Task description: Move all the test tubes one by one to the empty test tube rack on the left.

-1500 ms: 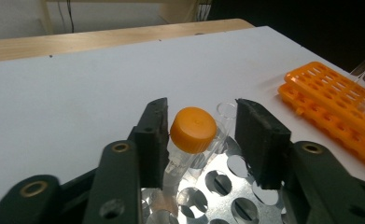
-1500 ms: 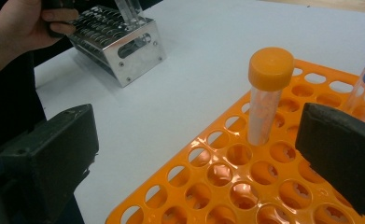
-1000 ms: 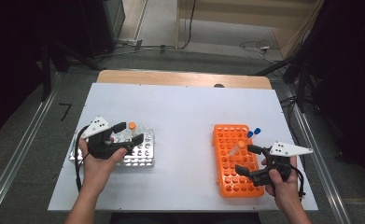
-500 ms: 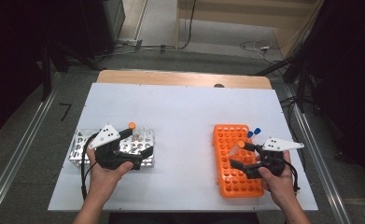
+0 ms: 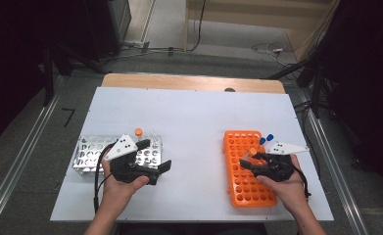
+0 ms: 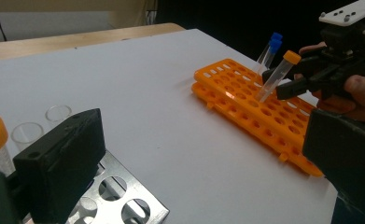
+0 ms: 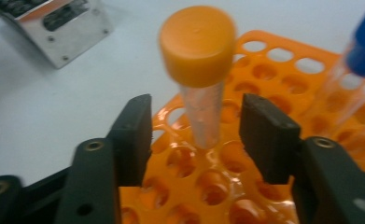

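White tabletop (image 5: 194, 122) is carrying everything. Nearest, the right gripper (image 7: 196, 135) is closing its jaws around an orange-capped tube (image 7: 200, 65) standing in the orange rack (image 5: 238, 147), pads not yet touching it. Across the table, the left gripper (image 5: 157, 169) is hanging wide open, gripping nothing, just beside the metal rack (image 5: 88, 152). Farther off, two blue-capped tubes (image 5: 266, 139) are standing in the orange rack.

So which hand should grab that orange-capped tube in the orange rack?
Right. The right gripper has its fingers closing around the orange-capped tube, not yet touching. The left gripper sits open by the metal rack.
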Motion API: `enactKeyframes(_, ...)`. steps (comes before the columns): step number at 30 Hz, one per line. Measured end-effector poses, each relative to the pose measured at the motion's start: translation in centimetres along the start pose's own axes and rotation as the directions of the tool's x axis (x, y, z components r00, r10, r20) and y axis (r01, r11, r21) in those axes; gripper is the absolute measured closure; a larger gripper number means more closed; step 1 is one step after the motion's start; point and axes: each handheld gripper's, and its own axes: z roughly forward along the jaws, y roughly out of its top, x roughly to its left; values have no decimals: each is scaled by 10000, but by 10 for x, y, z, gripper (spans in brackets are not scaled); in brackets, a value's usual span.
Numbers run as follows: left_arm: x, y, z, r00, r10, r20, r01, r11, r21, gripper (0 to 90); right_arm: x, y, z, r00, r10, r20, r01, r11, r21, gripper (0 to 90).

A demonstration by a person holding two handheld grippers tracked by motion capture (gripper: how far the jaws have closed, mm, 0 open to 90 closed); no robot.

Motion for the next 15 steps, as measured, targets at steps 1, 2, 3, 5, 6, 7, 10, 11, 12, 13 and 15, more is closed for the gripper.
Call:
enactKeyframes(1, -1, 0, 1, 10000, 36, 24, -36, 10000, 34, 0, -1, 0, 0, 9998, -38, 186, 38, 10000, 11, 486)
enactKeyframes(2, -1, 0, 2, 10000, 69, 36, -69, 9999, 74, 0, -1, 1, 1, 9996, -107, 256, 105, 9999, 81, 513)
enactKeyframes(3, -2, 0, 3, 10000, 69, 58, -70, 9999, 102, 0, -1, 1, 2, 9995, -147, 291, 142, 9998, 145, 531)
enactKeyframes(5, -3, 0, 4, 9999, 60, 90, -61, 9999, 110, 0, -1, 0, 4, 9989, -315, 347, 303, 9989, 360, 565)
enactKeyframes(6, -4, 0, 5, 9999, 64, 123, -65, 9999, 129, 0, 0, -1, 5, 9983, -430, 398, 412, 9981, 459, 579)
enactKeyframes(7, -4, 0, 6, 9999, 43, 142, -45, 9999, 125, 0, 0, -2, 6, 9977, -513, 433, 488, 9971, 577, 597)
enactKeyframes(10, -5, -1, 8, 9998, 30, 187, -33, 9998, 193, 0, 1, -1, 7, 9971, -625, 444, 598, 9965, 589, 636)
enactKeyframes(11, -5, -1, 9, 9998, 45, 201, -49, 9997, 229, 0, 1, -1, 7, 9969, -652, 436, 625, 9962, 612, 655)
enactKeyframes(12, -6, -1, 9, 9998, 7, 214, -12, 9997, 239, 0, 1, -1, 8, 9969, -664, 429, 636, 9959, 640, 668)
enactKeyframes(13, -6, -2, 10, 9998, 24, 220, -30, 9997, 257, 0, 1, -1, 8, 9966, -690, 444, 660, 9957, 648, 683)
enactKeyframes(15, -6, -1, 10, 9997, 81, 248, -87, 9996, 257, 0, 2, -2, 8, 9963, -728, 450, 699, 9956, 624, 714)
